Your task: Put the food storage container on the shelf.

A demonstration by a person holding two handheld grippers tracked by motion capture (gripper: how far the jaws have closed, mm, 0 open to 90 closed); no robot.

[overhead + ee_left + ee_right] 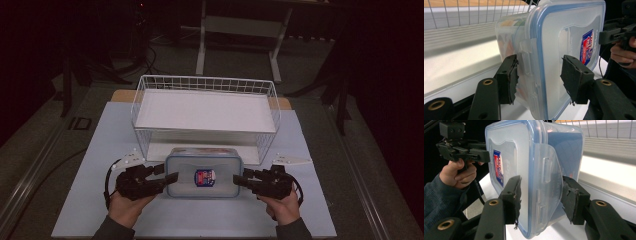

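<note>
Container: clear plastic box (204, 176) with blue-rimmed snap lid, flat on the white table (90, 150), just in front of the wire basket (205, 85).
Handling: rigid walls, smooth and probably slippery; looks light, with some contents dimly visible inside. Best held at both short ends, over the latch flaps.
Left tongs (166, 175): jaws open, straddling the left end latch (525, 60); one pad touching or nearly so, firm grip not evident.
Right tongs (239, 179): jaws open around the right end flap (546, 182), gaps visible both sides.
</note>
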